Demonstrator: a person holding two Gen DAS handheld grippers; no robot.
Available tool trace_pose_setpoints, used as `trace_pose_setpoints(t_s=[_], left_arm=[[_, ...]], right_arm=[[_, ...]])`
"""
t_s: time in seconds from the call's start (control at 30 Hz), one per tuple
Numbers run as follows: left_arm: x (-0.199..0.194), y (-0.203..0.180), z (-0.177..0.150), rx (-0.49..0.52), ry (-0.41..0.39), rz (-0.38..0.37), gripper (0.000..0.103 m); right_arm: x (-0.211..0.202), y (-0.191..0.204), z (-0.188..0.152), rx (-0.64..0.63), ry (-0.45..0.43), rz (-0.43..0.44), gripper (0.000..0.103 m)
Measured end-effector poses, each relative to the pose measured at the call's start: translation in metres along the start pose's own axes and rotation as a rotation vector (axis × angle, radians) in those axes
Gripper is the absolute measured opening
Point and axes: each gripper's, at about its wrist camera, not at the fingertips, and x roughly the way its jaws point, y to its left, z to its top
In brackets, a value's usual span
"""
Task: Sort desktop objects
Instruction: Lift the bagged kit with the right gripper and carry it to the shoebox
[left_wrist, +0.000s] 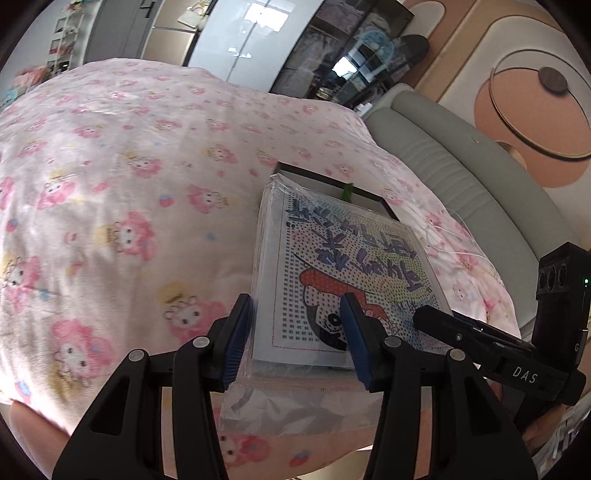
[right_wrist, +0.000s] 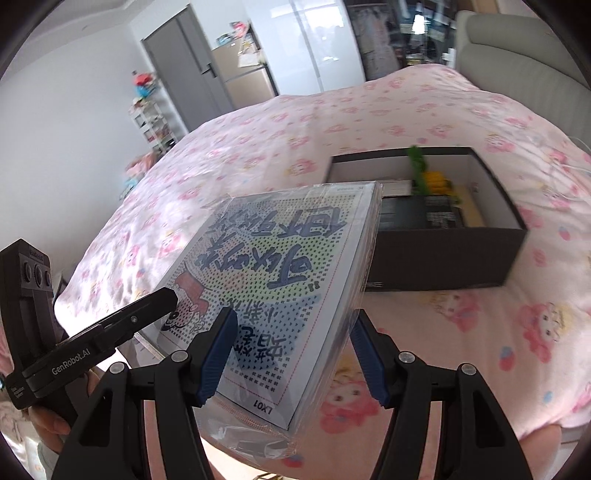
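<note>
**Both grippers at the wrapped kit, box just behind**

Left wrist view: left gripper (left_wrist: 295, 334), black w/ blue pads, has its jaws spread wide. Near edge of the flat plastic-wrapped craft kit w/ dotted cartoon print and blue lettering (left_wrist: 343, 269) lies between the two fingers; left pad sits at kit's left edge, right pad overlaps the print. Can't tell if either pad actually touches. Kit's near end is tilted up off the pink cartoon-print bedspread (left_wrist: 122, 177), loose wrap bunched below it. Far end of kit overlaps the dark open cardboard box (left_wrist: 332, 181), which shows only as a rim behind it, a green bit poking up inside. Right gripper (left_wrist: 424, 314) comes in from the right, tip over kit's right near corner. Grey padded headboard (left_wrist: 443, 158) runs along the right.

Right wrist view: right gripper (right_wrist: 295, 347) also spread wide, kit (right_wrist: 288, 266) near edge between its fingers, right long side of kit next to right pad; contact unclear. Kit slants, far corner up by the box (right_wrist: 443, 254). Box sits on bedspread (right_wrist: 461, 332), holds green-and-yellow items and dark flat pieces. Left gripper (right_wrist: 168, 295) tip lies over kit's left edge; can't tell its jaw gap from here.
</note>
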Motion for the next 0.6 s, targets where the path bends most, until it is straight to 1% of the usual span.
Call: trace_pose_setpoints(t_s=[0.17, 0.3, 0.47, 0.6], left_arm=[[0.02, -0.031, 0.007, 0.032, 0.016, -0.042, 0.05], [0.033, -0.051, 0.012, 0.056, 0.02, -0.056, 0.05], [0.048, -0.066, 0.02, 0.068, 0.028, -0.071, 0.05], [0.064, -0.076, 0.029, 0.078, 0.028, -0.069, 0.05]], right_arm=[[-0.017, -0.03, 0.002, 0.043, -0.034, -0.03, 0.059], [-0.027, -0.046, 0.006, 0.065, -0.054, -0.045, 0.059], [-0.032, -0.063, 0.014, 0.067, -0.067, -0.059, 0.059], [-0.029, -0.075, 0.024, 0.068, -0.065, -0.07, 0.059]])
